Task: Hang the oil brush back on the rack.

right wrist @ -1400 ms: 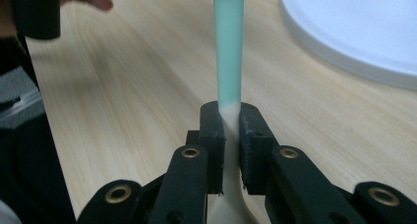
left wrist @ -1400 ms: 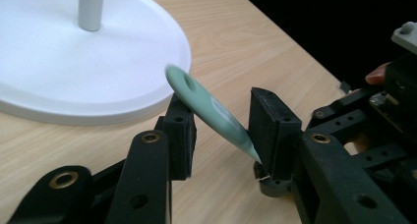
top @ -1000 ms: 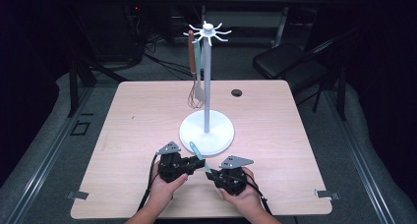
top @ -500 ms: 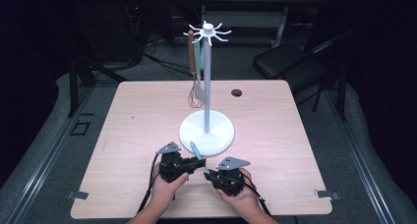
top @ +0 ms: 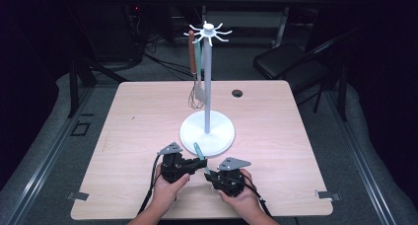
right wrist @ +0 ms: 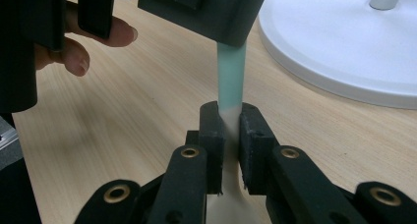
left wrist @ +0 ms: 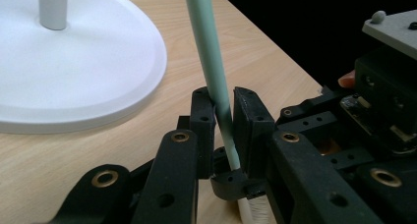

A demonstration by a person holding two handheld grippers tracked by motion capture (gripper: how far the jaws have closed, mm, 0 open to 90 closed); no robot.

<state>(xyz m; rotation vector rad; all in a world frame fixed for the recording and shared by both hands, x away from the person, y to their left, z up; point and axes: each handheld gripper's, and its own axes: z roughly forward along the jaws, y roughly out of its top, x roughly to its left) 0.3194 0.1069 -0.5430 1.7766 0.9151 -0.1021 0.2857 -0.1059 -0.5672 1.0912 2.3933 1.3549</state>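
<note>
A utensil with a mint-green handle [top: 198,150] is held low over the table's front, its handle tip towards the white stand's base [top: 197,131]. My left gripper [top: 201,164] has just been closing its jaws, and in the left gripper view it [left wrist: 223,111] is shut on the green handle [left wrist: 204,37]. My right gripper [top: 209,174] faces it from the right. In the right gripper view it [right wrist: 228,121] is shut where the green handle [right wrist: 231,71] meets the utensil's cream part. The two grippers nearly touch.
The stand's pole [top: 207,87] rises mid-table to a ring of hooks, where a whisk [top: 194,94] with a brown handle hangs on the left. A black round grommet [top: 237,93] sits at the table's far side. A dark chair [top: 291,62] stands behind the table [top: 138,126].
Both hands stay where they were at the front edge. The left gripper's jaws have drawn in on the green handle.
</note>
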